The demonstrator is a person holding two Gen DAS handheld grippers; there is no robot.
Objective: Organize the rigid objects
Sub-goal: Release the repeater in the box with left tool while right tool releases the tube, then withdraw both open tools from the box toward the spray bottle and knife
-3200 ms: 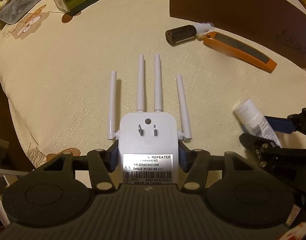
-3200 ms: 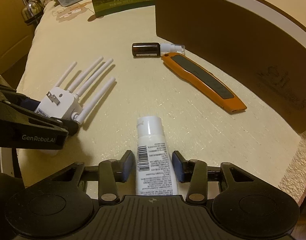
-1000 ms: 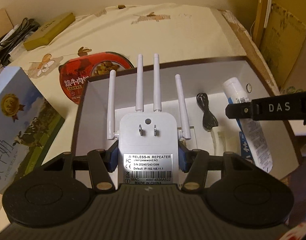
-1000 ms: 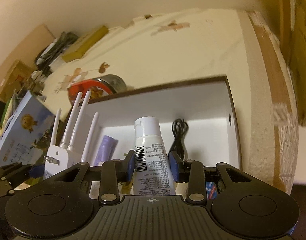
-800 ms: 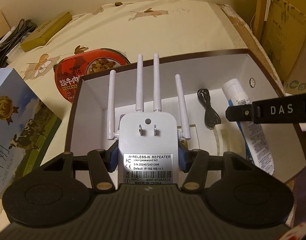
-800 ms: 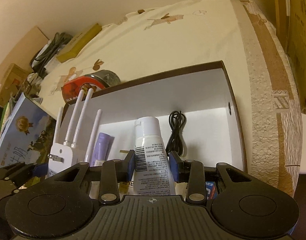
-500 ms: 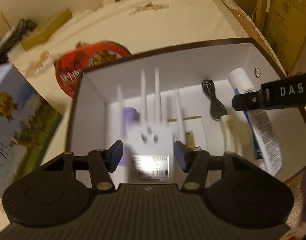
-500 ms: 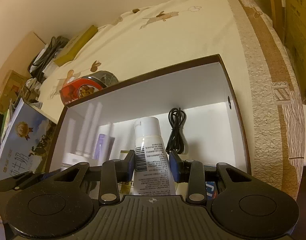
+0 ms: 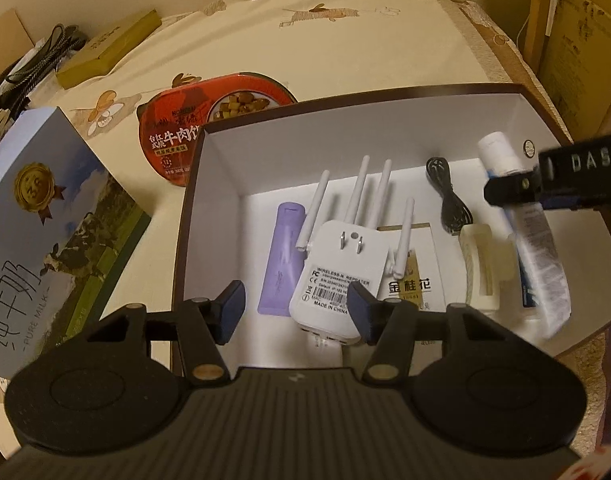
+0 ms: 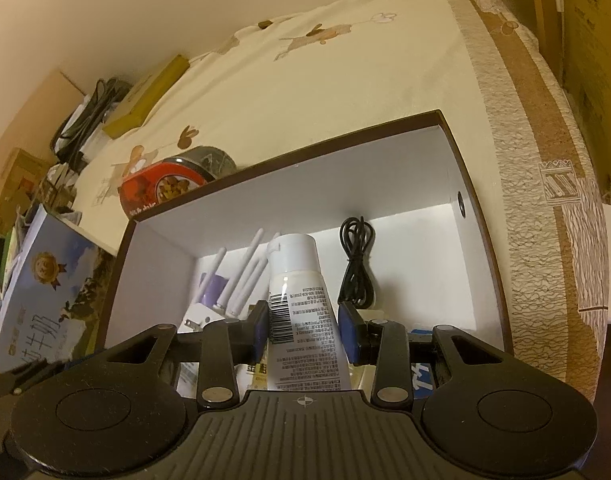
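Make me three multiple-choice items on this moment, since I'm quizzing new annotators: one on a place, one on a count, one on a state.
1. Where is the white repeater?
A. On the tablecloth beside the milk carton
B. Inside the open box, next to the purple tube
C. Between the pads of the left gripper

2. How many antennas stand out from the repeater?
A. Two
B. Four
C. Six

3. How is the right gripper?
A. Shut on the white tube
B. Open and holding nothing
C. Shut on the black cable

Answers: 1 B, the repeater lies on the box floor, clear of the left gripper's pads. 2 B, four white rods show in the left wrist view. 3 A, both pads press the tube's sides above the box.
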